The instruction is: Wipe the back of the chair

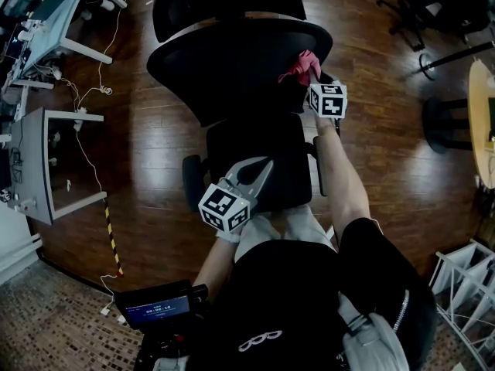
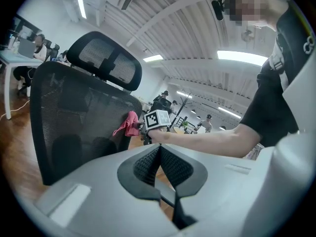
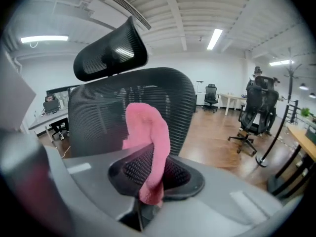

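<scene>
Chair back (image 1: 232,60), black mesh, stood upright behind the seat (image 1: 255,141). Right gripper (image 3: 150,174) pinched a pink cloth (image 3: 148,132) at the back's right edge; left gripper (image 2: 160,162) hung over the seat, jaws together, empty.

The office chair's backrest (image 3: 98,117) is black mesh, upright, broad and rounded at the top, and it stands straight ahead of the right gripper (image 3: 148,169). A smaller black mesh headrest (image 3: 111,51) is mounted above it. The black seat (image 1: 255,157) lies under the left gripper (image 1: 263,167), with a padded armrest (image 1: 191,180) just to that gripper's left. The pink cloth (image 3: 148,132) is soft and bunched. It is pinched between the right gripper's jaws, rises in a folded hump past their tips, and meets the backrest near its upper right edge.
</scene>
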Motion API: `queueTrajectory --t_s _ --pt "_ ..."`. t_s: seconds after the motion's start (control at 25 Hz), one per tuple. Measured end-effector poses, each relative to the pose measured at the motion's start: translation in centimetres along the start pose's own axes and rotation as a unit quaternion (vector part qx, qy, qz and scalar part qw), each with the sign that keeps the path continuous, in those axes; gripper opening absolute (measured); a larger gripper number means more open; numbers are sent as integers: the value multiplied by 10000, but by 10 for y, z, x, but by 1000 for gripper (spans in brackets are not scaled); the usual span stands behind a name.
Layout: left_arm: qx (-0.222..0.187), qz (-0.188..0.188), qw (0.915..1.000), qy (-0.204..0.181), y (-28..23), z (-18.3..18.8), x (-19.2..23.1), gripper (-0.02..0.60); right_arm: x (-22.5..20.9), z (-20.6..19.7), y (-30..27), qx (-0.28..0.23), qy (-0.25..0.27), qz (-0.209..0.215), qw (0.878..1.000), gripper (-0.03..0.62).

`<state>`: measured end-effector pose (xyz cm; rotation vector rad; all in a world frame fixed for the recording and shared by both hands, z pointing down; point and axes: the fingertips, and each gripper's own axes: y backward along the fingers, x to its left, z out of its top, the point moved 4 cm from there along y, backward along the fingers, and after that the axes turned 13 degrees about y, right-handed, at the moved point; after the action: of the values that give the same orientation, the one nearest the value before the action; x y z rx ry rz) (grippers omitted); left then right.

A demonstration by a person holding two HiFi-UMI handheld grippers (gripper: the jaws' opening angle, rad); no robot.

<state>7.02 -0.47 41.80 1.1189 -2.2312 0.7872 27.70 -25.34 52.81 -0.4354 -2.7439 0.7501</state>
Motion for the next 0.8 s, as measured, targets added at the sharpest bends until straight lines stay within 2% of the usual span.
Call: queueTrajectory --t_s 0.36,0.56,0.8 --pt "-83 18 10000 1 1 -2 -4 -9 -57 -47 32 569 -651 -990 9913 40" --pt "-151 89 9998 51 11 -5 2 -9 -27 -41 12 600 -350 -647 9955 40" --pt "-281 229 9992 142 36 -7 12 -9 56 -1 -24 433 209 -21 9988 40"
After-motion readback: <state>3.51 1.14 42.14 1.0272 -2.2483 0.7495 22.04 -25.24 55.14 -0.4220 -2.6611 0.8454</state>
